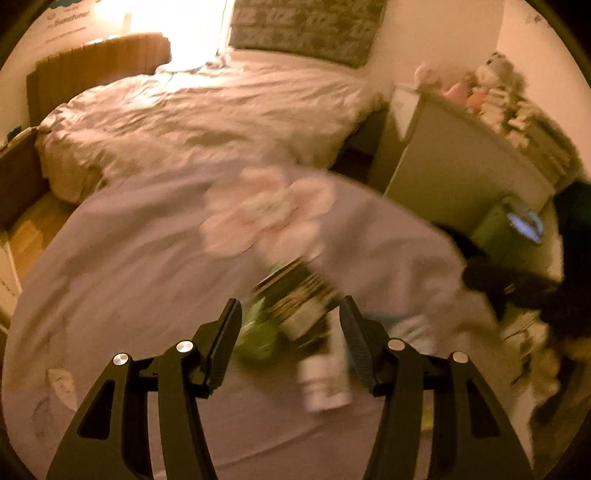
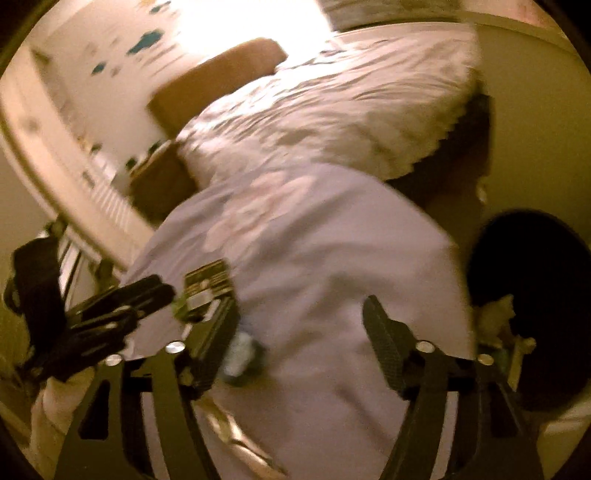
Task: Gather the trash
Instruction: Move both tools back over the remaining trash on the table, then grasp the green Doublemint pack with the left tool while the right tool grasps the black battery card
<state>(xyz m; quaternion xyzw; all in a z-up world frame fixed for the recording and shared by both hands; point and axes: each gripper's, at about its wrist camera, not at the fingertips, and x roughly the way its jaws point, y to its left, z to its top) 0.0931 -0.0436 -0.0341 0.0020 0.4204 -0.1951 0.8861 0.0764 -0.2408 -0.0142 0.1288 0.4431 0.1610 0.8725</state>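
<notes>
Your big bed [image 1: 207,110] sits behind the purple sheet [image 1: 129,258]. On the sheet, the trash pile [image 1: 295,306] (very blurry) lies beyond your half-open, empty left gripper [image 1: 290,328]. Your right gripper [image 2: 301,328] gapes wide, empty.

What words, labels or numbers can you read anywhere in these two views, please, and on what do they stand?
"Sunshine!": on the white wall sign at the upper left of the left wrist view; its smaller line underneath is too blurred to read.
Print on the dark packet and white bottle on the bed: blurred, unreadable.
</notes>
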